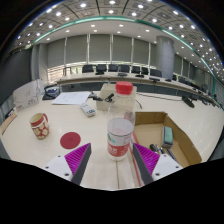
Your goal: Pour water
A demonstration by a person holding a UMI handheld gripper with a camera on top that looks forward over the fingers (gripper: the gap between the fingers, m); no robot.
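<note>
While standing wide apart, with purple pads [150, 158] facing inward, gripper [113, 163] fingers flanking a clear plastic cup [119, 137] and gripping nothing, gaps showing on both sides. Cup resting on the pale table [30, 155] on its own, just ahead of the fingertips and between them, carrying a red band low on its wall; printing on it too small to read. Lying left of the cup, a round red coaster [70, 140], apart from it. Sitting further left, a patterned mug [40, 125]. Lying open to the right, a cardboard box [170, 130]. Standing directly behind the cup, a clear jar with a red lid [124, 100]. Bare tabletop spreading between mug and cup. Beyond, a row of dark chairs [110, 69] lining a long desk.
</note>
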